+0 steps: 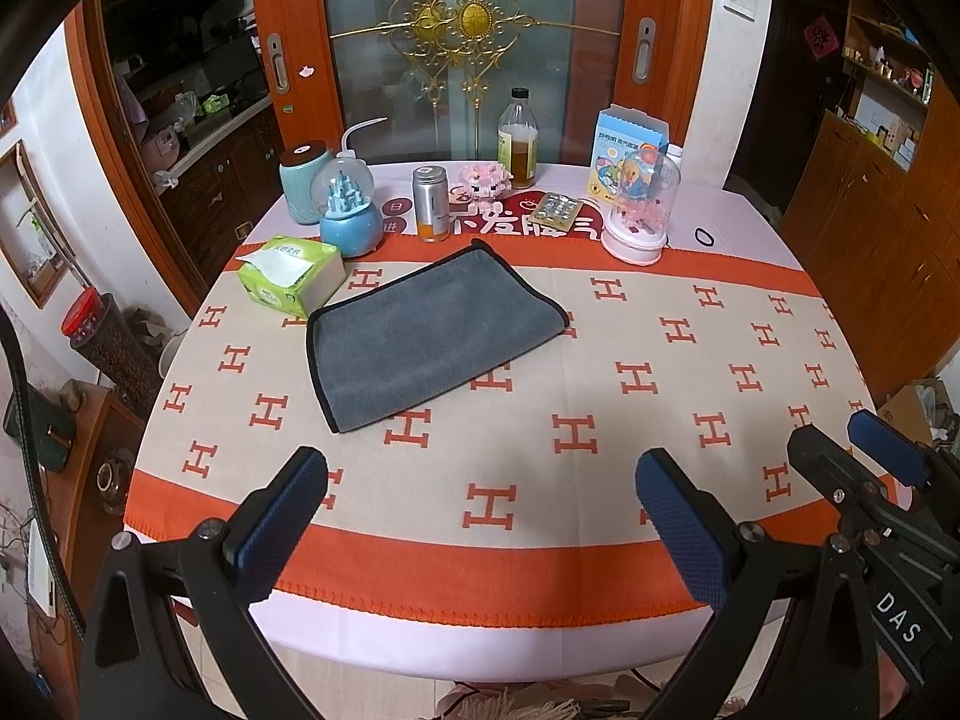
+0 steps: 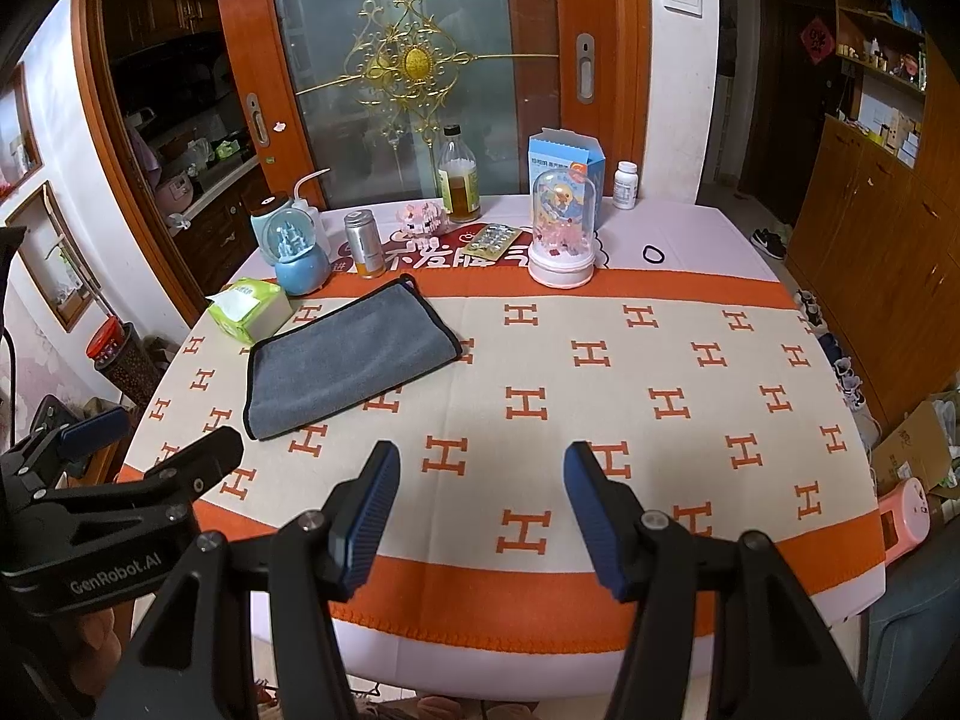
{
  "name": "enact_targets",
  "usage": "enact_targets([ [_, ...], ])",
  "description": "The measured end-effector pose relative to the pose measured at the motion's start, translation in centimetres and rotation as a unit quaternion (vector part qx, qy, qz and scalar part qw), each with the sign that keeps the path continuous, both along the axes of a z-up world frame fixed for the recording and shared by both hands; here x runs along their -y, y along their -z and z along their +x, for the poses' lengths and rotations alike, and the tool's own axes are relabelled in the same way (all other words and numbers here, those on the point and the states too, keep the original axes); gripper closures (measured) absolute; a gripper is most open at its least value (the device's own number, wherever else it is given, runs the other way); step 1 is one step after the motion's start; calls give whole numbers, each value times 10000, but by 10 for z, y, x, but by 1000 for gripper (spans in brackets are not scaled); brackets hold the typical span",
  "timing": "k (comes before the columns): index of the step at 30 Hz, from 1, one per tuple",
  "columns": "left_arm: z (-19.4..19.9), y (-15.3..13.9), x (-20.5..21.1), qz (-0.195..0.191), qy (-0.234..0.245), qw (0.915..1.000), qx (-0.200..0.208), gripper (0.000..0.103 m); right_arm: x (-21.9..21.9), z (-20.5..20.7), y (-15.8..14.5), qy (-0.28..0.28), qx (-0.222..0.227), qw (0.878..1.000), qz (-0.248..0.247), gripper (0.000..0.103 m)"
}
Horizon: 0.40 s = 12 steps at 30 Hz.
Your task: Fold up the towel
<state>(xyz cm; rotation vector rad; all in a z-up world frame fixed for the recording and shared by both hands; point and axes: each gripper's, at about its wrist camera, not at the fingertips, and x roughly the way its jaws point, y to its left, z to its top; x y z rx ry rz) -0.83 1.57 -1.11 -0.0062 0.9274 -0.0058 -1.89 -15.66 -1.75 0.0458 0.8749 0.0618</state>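
Two hand-held grippers poised above the worktop [image 1: 600, 360], jaws spread, nothing pinched.
Left hand-held gripper [image 1: 480, 516] and right hand-held gripper [image 2: 480, 510] held at 6 o'clock near the front edge; grey towel [image 1: 426, 330] lying folded and flat at 10 o'clock, well apart from both, just beside green tissue pack [image 1: 291, 279] at its 9 o'clock.

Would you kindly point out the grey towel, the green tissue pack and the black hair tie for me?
grey towel [image 1: 429, 333]: left wrist view, middle of its top surface.
green tissue pack [image 1: 291, 279]: left wrist view, top face, beside the white tissue.
black hair tie [image 2: 654, 254]: right wrist view, on the ring's band.
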Motion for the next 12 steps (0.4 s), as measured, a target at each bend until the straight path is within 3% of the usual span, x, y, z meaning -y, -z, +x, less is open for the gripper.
enact_targets([
  [12,0,1,-2,-3,-7,10000,-26,1,-4,1,-3,-4,-16,10000,19,46],
])
